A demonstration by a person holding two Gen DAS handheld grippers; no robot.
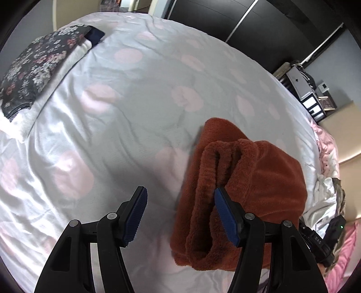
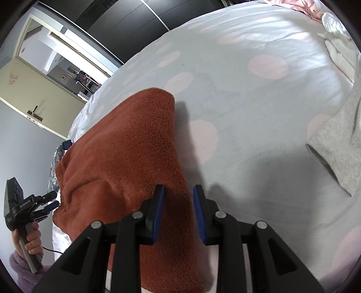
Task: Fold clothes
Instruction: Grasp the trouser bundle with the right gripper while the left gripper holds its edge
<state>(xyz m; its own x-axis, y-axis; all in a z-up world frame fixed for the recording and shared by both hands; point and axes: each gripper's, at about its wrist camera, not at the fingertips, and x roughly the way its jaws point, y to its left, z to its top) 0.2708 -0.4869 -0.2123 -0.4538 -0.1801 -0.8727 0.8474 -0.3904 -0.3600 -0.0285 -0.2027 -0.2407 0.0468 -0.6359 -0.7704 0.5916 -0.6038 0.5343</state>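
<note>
Rust-orange fleece garment (image 1: 259, 175); apparently pink-dotted white bedcover (image 1: 135, 90)

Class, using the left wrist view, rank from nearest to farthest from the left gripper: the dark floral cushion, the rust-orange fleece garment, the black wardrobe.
1. Rust-orange fleece garment, beside the left gripper, right.
2. Dark floral cushion, far left on the bed.
3. Black wardrobe, beyond the bed.

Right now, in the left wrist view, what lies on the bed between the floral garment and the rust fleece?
Nothing but bare spotted sheet: the floral garment lies far left, the rust fleece near right.
</note>
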